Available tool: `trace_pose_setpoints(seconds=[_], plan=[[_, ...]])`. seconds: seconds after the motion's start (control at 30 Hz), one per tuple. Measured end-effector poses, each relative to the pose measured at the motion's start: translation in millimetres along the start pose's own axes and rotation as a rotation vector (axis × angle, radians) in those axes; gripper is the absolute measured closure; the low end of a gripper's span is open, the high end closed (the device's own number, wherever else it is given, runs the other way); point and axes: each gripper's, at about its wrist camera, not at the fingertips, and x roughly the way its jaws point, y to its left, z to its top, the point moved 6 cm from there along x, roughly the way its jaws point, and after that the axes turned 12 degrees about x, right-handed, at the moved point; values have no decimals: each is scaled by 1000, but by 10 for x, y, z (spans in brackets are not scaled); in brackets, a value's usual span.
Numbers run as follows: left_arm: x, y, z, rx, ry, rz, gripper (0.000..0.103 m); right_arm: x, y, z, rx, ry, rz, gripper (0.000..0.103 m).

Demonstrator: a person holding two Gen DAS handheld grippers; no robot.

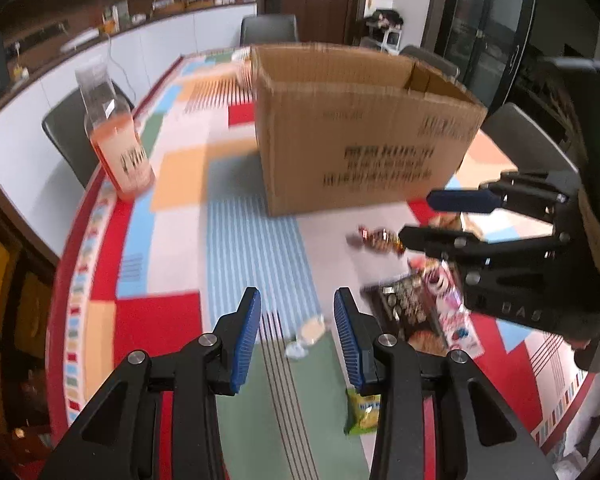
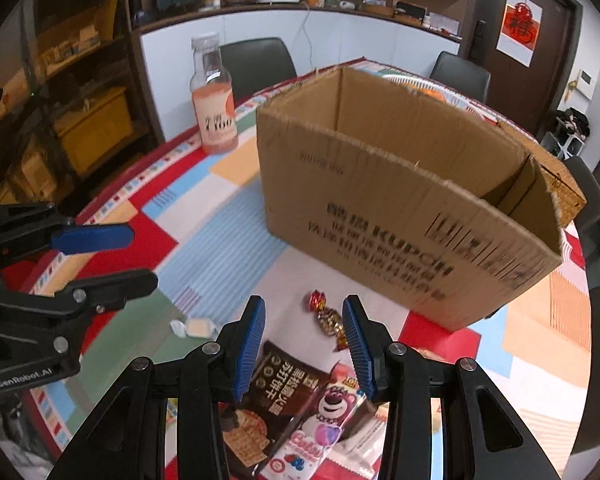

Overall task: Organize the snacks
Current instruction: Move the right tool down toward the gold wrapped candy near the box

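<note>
An open cardboard box [image 1: 364, 128] [image 2: 404, 216] stands on the colourful table. In front of it lie snacks: a red-gold wrapped candy [image 2: 328, 316] [image 1: 376, 238], a brown biscuit packet [image 2: 276, 392] [image 1: 408, 312], a pink bear-print packet [image 2: 324, 428] [image 1: 452, 308], a small clear jelly cup [image 2: 198, 327] [image 1: 310, 334] and a green packet [image 1: 362, 412]. My left gripper [image 1: 297, 336] is open and empty above the jelly cup. My right gripper [image 2: 304, 348] is open and empty above the brown packet and candy; it also shows in the left wrist view [image 1: 420, 216].
A tall bottle of pink drink [image 1: 114, 136] [image 2: 214, 100] stands at the table's far left edge. Dark chairs [image 2: 256, 64] ring the table. A white counter [image 1: 148, 44] runs behind. The other gripper [image 2: 100, 256] is at the left in the right wrist view.
</note>
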Motion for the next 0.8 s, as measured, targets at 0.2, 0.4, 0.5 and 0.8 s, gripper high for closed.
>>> trace_pose_setpoints(seconds=[0.2,0.4,0.5,0.8], plan=[[239,-55,-226,-13,69,-21,65,182,-68,-157,-9,55,-24,62],[431,-100,-322,-19,123,-43,65,332,-144,-218,-14,90,-47,62],[528,-96,-327,-26,144,-47,65,387,-194,-217,-7,100,-52,62],[710,-153,-318,-17,162,-57,66,597,-325,-195,22,133,-56,62]])
